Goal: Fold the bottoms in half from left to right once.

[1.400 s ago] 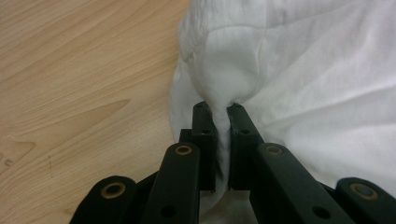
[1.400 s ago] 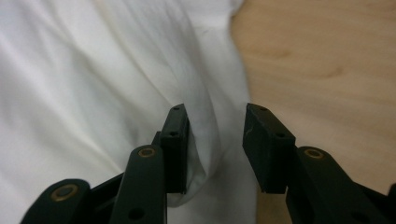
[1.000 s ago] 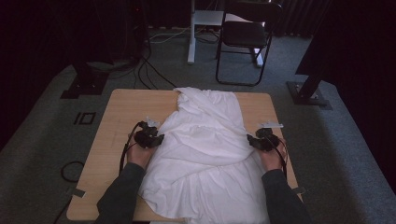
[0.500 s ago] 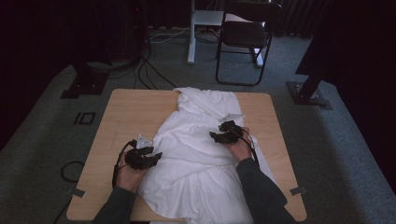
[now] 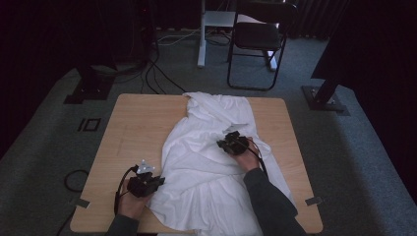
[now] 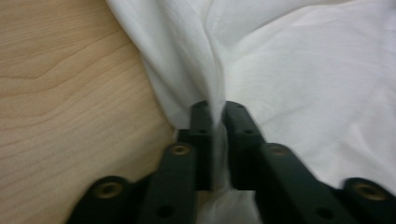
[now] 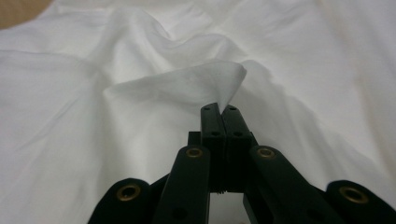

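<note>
1. So, progress check: both grippers have a bite of the white cloth [image 5: 216, 162], and that's about all that's done. It's lying crumpled down the middle of the wooden table [image 5: 133, 128], bunched toward the far edge and spilling over the near one. Nothing looks folded or smoothed yet, so I'd say we're at the very start.

2. Left gripper [image 5: 156, 181] is at the near left side of the cloth, right where fabric meets bare wood. In the left gripper view its jaws have just closed, and a fold of the cloth [image 6: 219, 84] stands up between them, pinched tight (you can see it squeezed into the slot).

3. Right gripper [image 5: 227, 141] sits out on top of the cloth, near its middle and a bit right. Its jaws have also just closed, and in the right gripper view they're pressed together on a little peaked corner of the cloth [image 7: 219, 84] poking up past the tips.

4. Poses: left hand [image 5: 130, 201] comes in low at the near edge, gripper pointing right toward the fabric. The right forearm reaches diagonally across the cloth, gripper aimed inward and away from the person.

5. What's left, as far as I can judge: lift or pull those two pinches to spread the thing out, then whatever folding follows.
</note>
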A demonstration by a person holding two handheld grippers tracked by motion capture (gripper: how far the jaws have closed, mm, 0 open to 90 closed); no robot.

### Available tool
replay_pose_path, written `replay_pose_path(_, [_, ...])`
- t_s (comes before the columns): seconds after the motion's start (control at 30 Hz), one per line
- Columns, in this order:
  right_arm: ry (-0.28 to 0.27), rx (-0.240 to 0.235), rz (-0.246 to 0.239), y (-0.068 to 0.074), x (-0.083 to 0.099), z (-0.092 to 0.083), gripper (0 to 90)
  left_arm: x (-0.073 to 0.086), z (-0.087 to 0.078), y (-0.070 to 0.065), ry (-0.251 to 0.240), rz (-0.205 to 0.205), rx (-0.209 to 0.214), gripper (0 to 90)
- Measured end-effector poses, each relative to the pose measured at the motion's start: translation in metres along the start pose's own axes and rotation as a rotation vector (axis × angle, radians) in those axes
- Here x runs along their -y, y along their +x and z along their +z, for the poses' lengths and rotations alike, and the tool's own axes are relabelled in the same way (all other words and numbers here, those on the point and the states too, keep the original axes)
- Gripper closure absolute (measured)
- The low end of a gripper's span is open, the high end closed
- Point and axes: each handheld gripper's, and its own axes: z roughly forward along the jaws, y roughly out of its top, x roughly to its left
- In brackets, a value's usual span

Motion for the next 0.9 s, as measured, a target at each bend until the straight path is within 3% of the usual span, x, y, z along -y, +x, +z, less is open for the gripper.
replay_pose_path(0.03, [0.0,0.0,0.0,0.0,0.0,0.0,89.4,0.0,0.0,0.0,0.0,0.0,0.0,86.8])
replay_pose_path(0.07, [-0.037,0.008,-0.014,0.001,0.01,-0.028,89.3,0.002,-0.008,-0.003,-0.022,0.015,0.015,87.0])
replay_pose_path(0.13, [-0.059,0.028,-0.028,0.002,0.022,-0.055,89.3,0.003,-0.011,-0.004,-0.037,0.018,0.033,87.1])
replay_pose_path(0.17, [-0.073,0.038,-0.03,0.001,0.03,-0.069,89.3,0.005,-0.018,-0.007,-0.047,0.016,0.062,87.1])
replay_pose_path(0.3, [-0.133,0.051,0.02,-0.003,0.068,-0.122,89.3,0.009,-0.03,-0.016,-0.079,0.031,0.104,87.0])
replay_pose_path(0.33, [-0.133,0.051,0.02,-0.003,0.068,-0.122,89.3,0.009,-0.03,-0.016,-0.079,0.031,0.104,87.0])
replay_pose_path(0.37, [-0.164,0.059,0.043,-0.004,0.089,-0.145,89.3,0.011,-0.034,-0.02,-0.084,0.039,0.111,86.6])
replay_pose_path(0.47, [-0.199,0.069,0.089,-0.003,0.12,-0.174,89.2,0.015,-0.039,-0.029,-0.089,0.055,0.177,81.2])
replay_pose_path(0.63, [-0.229,0.113,0.176,0.005,0.169,-0.211,89.2,0.022,-0.04,-0.036,-0.076,0.052,0.205,73.4])
replay_pose_path(0.67, [-0.229,0.113,0.176,0.005,0.169,-0.211,89.2,0.022,-0.04,-0.036,-0.076,0.052,0.205,73.4])
replay_pose_path(0.73, [-0.23,0.112,0.215,0.01,0.197,-0.229,89.2,0.026,-0.037,-0.038,-0.056,0.055,0.212,72.4])
replay_pose_path(0.83, [-0.205,0.113,0.22,0.013,0.213,-0.235,89.1,0.027,-0.034,-0.04,-0.042,0.06,0.211,71.0])
replay_pose_path(0.9, [-0.132,0.089,0.22,0.015,0.231,-0.234,86.8,0.029,-0.032,-0.042,-0.038,0.057,0.211,65.7])
